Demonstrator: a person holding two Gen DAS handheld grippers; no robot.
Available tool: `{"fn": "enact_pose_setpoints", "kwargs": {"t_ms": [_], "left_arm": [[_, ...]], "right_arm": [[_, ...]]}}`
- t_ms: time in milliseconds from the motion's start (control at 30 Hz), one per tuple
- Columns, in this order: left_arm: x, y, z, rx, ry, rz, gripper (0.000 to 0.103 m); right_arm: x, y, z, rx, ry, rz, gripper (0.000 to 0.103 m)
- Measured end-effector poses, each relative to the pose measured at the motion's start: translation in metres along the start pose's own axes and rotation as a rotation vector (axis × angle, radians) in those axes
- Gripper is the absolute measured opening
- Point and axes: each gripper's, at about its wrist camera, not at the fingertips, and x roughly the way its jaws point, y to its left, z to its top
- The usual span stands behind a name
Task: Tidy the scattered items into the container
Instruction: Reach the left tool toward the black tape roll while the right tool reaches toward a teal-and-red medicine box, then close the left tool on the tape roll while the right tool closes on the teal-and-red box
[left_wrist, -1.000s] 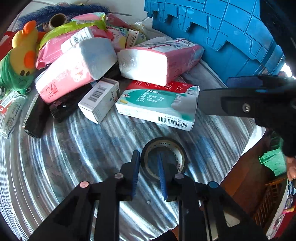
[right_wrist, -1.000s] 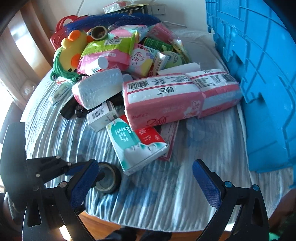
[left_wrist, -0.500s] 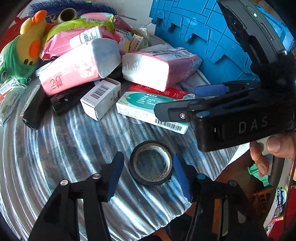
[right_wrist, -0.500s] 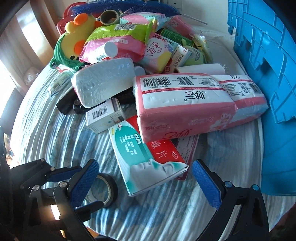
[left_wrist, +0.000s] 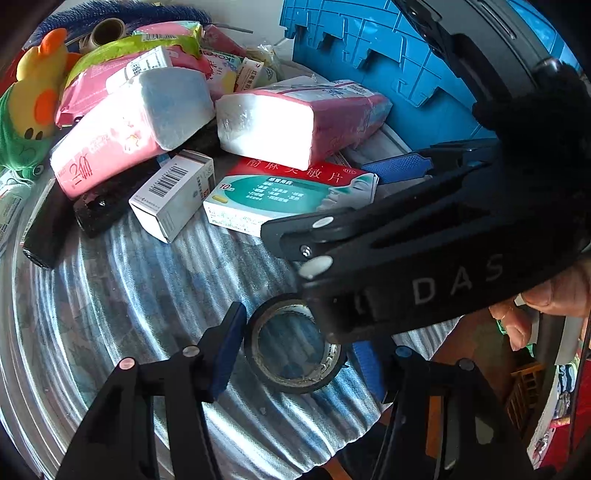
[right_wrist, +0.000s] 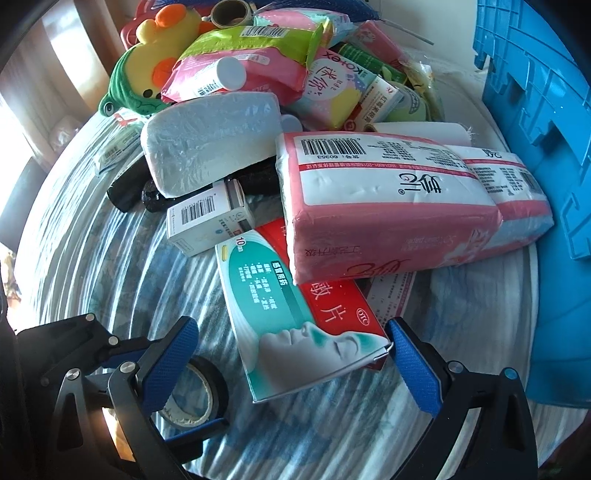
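The left wrist view looks down on a roll of black tape (left_wrist: 295, 350) lying flat on the striped cloth (left_wrist: 129, 302) between the fingers of the left gripper (left_wrist: 299, 354); the jaws stand apart, the left pad just beside the roll's rim, the right pad partly hidden, so contact there cannot be told, and nothing is clamped; the body of the right gripper (left_wrist: 399, 206) crosses this view and covers the roll's far edge, with a hand (left_wrist: 554, 295) on it. The right wrist view shows what that hides: the right gripper (right_wrist: 291, 354) spread wide and released, its pads flanking the near end of the teal and red medicine box (right_wrist: 295, 317), which is pinned under a pink tissue pack (right_wrist: 388, 206); the blue container (right_wrist: 535, 147) stands at the right, against the pile; bare cloth lies to the left, and the table edge is close behind the tape.
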Motion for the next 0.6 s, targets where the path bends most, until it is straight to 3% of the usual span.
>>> {"fn": "enact_pose_setpoints", "kwargs": {"t_ms": [133, 333, 600], "left_arm": [[0.002, -0.003, 0.0, 0.013, -0.016, 0.006, 0.056], [0.001, -0.002, -0.004, 0.021, -0.022, 0.01, 0.056], [-0.013, 0.007, -0.012, 0.012, -0.024, 0.026, 0.055]], "right_arm": [[0.005, 0.003, 0.0, -0.025, 0.01, -0.014, 0.1], [0.009, 0.011, 0.004, -0.079, 0.009, -0.056, 0.082], [0.0, 0.012, 0.002, -0.061, 0.011, -0.012, 0.08]]}}
